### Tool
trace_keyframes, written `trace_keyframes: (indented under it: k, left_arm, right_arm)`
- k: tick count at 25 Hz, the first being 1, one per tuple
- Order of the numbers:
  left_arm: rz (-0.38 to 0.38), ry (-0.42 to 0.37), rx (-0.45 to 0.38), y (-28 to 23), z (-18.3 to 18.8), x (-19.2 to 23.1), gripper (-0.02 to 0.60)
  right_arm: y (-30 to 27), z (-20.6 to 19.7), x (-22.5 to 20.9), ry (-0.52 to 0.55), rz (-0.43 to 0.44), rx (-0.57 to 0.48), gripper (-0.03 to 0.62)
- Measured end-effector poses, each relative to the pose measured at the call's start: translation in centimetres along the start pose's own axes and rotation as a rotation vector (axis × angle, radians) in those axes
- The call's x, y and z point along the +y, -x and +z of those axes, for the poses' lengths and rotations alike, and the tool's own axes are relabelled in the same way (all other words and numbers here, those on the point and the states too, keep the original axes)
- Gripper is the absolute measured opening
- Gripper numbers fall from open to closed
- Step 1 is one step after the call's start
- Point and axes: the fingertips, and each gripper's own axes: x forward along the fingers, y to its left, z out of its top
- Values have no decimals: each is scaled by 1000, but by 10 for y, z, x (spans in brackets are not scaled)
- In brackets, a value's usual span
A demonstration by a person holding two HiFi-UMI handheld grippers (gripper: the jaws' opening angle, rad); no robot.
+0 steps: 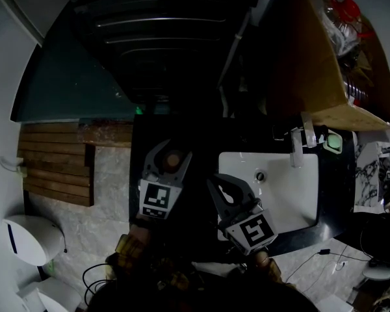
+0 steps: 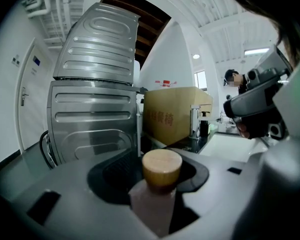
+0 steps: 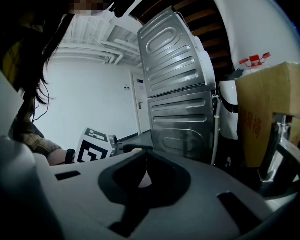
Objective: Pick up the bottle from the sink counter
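Gripping pink bottle (image 2: pixel 154 209) body below wooden cap (image 2: pixel 161 166) w/ left gripper (image 1: pixel 172 156); I judge it light, stiff, slick; right gripper (image 3: pixel 143 159) jaws together, empty

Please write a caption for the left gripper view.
Left gripper holds a wood-capped bottle; box and sink behind.

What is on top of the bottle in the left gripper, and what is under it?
A round tan cap sits on the bottle, which the left gripper clamps. Under the bottle nothing can be seen: the jaws cover its lower part.
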Motion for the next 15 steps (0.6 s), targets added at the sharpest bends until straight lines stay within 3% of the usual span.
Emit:
trace_keyframes:
  k: [15]
  left_arm:
    - [5,-23,30,-1,-2,-1,198]
  right_arm:
    - [5,-3,4,9,-9,12,17]
